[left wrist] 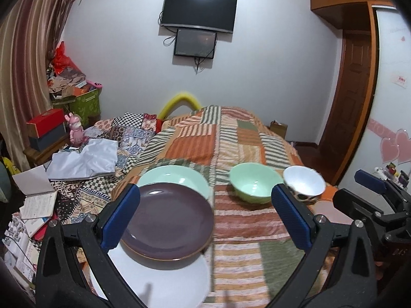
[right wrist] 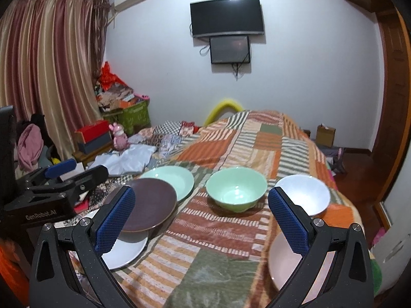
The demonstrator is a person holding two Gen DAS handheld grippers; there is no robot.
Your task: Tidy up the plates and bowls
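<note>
- My left hand-held gripper (left wrist: 205,213) is spread wide and holds nothing; my right hand-held gripper (right wrist: 203,215) likewise.
- Nearest on the bed's patchwork quilt (right wrist: 221,233): white plate (left wrist: 164,282) at left, pink plate (right wrist: 282,264) at right.
- Purple plate (left wrist: 169,218) lies on the white plate's far edge, overlapping it.
- Behind it, green plate (left wrist: 177,177), partly covered by the purple one.
- Right of these, green bowl (right wrist: 236,187) upright; white bowl (right wrist: 305,192) just beside it, near the quilt's right edge.
- Far wall: television (right wrist: 227,16).
</note>
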